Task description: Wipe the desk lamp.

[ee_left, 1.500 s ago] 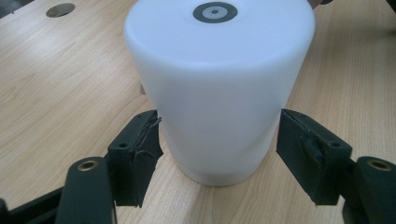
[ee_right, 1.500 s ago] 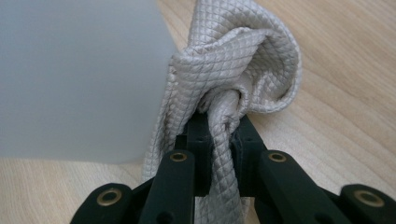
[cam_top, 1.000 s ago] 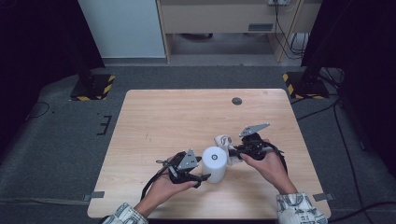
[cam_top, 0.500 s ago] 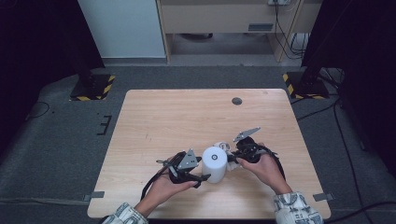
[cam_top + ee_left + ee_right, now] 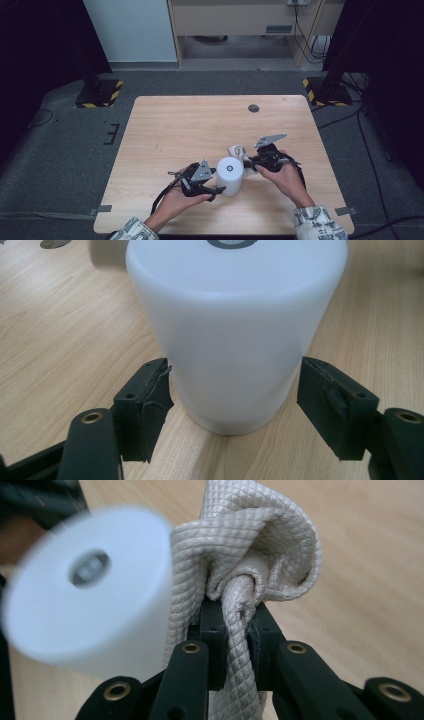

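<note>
A white cylinder (image 5: 230, 175) with a small grey ring on top stands upright near the table's front middle. My left gripper (image 5: 214, 189) grips its base from the left; in the left gripper view both black jaws press against the cylinder's (image 5: 235, 315) sides, so the left gripper (image 5: 235, 372) is shut on it. My right gripper (image 5: 248, 160) is shut on a bunched beige quilted cloth (image 5: 236, 151). In the right gripper view the cloth (image 5: 260, 540) bulges above the right gripper (image 5: 235, 614) and lies against the blurred cylinder (image 5: 85, 615).
The wooden table (image 5: 200, 125) has a dark round insert (image 5: 254, 108) at the back right. Stand bases with yellow-black stripes (image 5: 100, 92) (image 5: 325, 90) sit on the grey floor beyond the far corners. Cables trail from both grippers.
My right gripper has moved left and slightly forward with the cloth, bringing it up against the cylinder. The left gripper and the cylinder have stayed in place.
</note>
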Motion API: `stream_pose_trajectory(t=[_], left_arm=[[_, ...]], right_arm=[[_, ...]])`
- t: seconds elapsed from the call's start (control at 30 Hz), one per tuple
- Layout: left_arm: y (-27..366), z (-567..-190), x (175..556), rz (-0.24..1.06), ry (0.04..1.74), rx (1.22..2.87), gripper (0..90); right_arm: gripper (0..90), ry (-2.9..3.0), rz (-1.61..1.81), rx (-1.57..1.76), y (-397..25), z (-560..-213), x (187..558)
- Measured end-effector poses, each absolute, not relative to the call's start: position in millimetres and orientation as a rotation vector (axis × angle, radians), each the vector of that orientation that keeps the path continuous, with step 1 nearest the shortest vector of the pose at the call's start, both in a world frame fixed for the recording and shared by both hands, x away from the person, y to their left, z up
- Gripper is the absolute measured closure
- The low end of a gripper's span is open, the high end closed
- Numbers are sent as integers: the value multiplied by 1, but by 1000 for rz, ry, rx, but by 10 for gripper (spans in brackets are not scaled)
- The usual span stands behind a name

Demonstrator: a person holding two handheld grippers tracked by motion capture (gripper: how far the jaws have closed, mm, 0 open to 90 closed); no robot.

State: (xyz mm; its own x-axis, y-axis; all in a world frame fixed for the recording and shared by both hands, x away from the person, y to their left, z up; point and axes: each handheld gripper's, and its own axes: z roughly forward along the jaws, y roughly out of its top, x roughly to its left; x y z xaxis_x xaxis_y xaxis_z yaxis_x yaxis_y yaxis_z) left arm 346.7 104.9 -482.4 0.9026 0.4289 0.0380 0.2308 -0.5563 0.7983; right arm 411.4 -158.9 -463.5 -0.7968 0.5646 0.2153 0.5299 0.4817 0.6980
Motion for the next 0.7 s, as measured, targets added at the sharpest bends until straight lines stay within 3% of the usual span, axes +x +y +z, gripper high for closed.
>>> stream_pose_trajectory(t=[0.2, 0.53, 0.7], left_arm=[[105, -482, 347, 292, 459, 2181, 290], [105, -482, 347, 292, 458, 2180, 293], [105, -482, 346, 295, 457, 2187, 286]], right_arm=[[807, 2702, 1120, 998, -155, -474, 413], [809, 2608, 1254, 965, -167, -440, 400], [808, 2666, 1117, 950, -159, -454, 399]])
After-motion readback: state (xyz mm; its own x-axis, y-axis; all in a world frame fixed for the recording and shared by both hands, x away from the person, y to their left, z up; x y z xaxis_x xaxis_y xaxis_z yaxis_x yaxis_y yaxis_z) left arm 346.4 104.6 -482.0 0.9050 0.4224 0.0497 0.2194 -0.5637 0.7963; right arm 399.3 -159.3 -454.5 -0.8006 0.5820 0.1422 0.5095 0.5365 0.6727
